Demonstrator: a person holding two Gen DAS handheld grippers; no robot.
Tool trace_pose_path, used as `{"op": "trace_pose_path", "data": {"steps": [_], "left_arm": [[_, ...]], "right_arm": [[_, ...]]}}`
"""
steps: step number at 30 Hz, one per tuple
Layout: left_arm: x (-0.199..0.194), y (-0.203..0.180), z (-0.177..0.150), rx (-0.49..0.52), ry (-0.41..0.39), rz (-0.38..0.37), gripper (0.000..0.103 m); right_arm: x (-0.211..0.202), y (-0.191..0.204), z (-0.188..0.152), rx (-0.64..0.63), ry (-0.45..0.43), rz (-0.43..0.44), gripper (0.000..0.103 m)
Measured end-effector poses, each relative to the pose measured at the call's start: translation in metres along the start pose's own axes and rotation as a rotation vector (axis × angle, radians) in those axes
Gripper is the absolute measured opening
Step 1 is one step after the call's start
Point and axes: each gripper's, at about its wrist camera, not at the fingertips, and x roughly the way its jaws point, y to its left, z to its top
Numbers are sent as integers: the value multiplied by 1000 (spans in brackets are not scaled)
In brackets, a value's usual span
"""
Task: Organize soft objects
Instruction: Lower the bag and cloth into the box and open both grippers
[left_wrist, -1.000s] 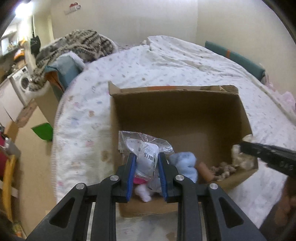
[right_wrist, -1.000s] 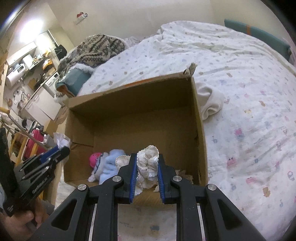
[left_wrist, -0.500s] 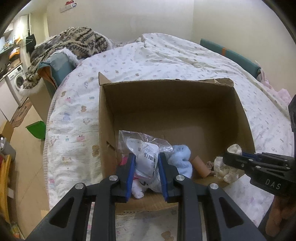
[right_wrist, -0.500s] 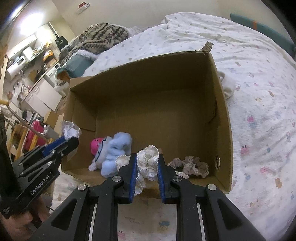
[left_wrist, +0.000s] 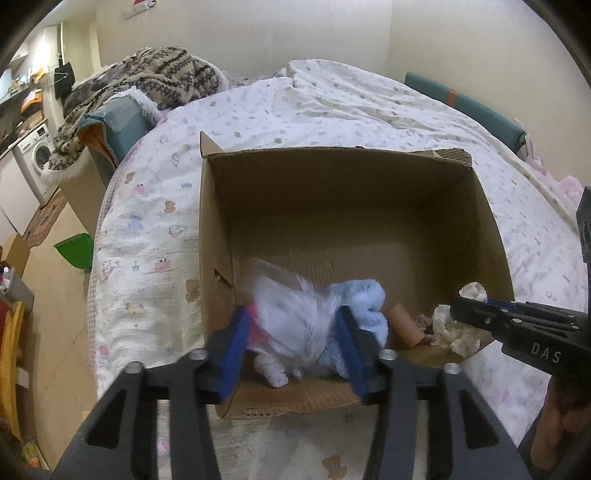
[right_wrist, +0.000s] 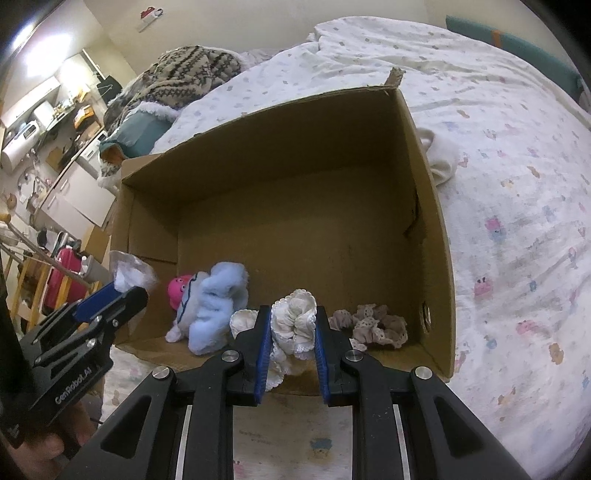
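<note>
Dropping items into the cardboard box (left_wrist: 491, 236) on the bed (left_wrist: 155, 229), both grippers over its near edge.

Done so far, judging by what lies inside: light-blue plush toy (right_wrist: 210, 306) with a pink head sits on the box floor near the front left, a brownish lace scrunchie (right_wrist: 373, 325) at front right, and a small tan tube (left_wrist: 404, 325) between them in the left view.

Left gripper (left_wrist: 291, 347): jaws spread wide. Clear plastic bag (left_wrist: 291, 314) with white stuffing sits between the blue pads but is heavily motion-blurred, so probably released and falling; contact with the pads can't be confirmed. It's above the plush, inside the box's front-left corner.

Right gripper (right_wrist: 291, 339): jaws partly open, blue pads at either side of the cream lace scrunchie (right_wrist: 295, 321). Fabric fills the gap and looks lightly pinched, with its lower part hanging over the box's front wall. Not yet dropped.

Left to do: let the cream scrunchie go into the box, between plush and brown scrunchie. White cloth (right_wrist: 439, 162) lies on the bed just outside the box's right wall; may be another item to collect.

Versus half a second ago:
- left jaws were clamped tight on the bag, barcode label readable; now spread wide, bag blurred.
- right jaws have widened slightly, same scrunchie.
- both cameras sit closer to the box, looking deeper in.
- plush, tube and brown scrunchie unmoved.
</note>
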Motion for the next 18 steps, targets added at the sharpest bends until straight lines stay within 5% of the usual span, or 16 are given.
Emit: {"op": "trace_pose_path", "data": {"steps": [4,9,10,11,12,18], "left_arm": [[-2,0,1,-7,-6,-5,61],[-5,1,3,-16,-12,3,62],[-5,2,4,-19,-10,4,62],[-6,2,4,-21,-5,2,62],[-6,2,5,-20,1,1,62],[-25,8,9,-59,-50,12,62]], "right_arm": [[-1,-2,0,9,-2,14,23],[-6,-3,2,16,-27,32,35],[-8,-3,2,17,-34,28,42],[-10,-3,3,22,-46,22,68],[-13,-4,4,31,-66,14,84],[-28,-7,8,46,-123,-10,85]]}}
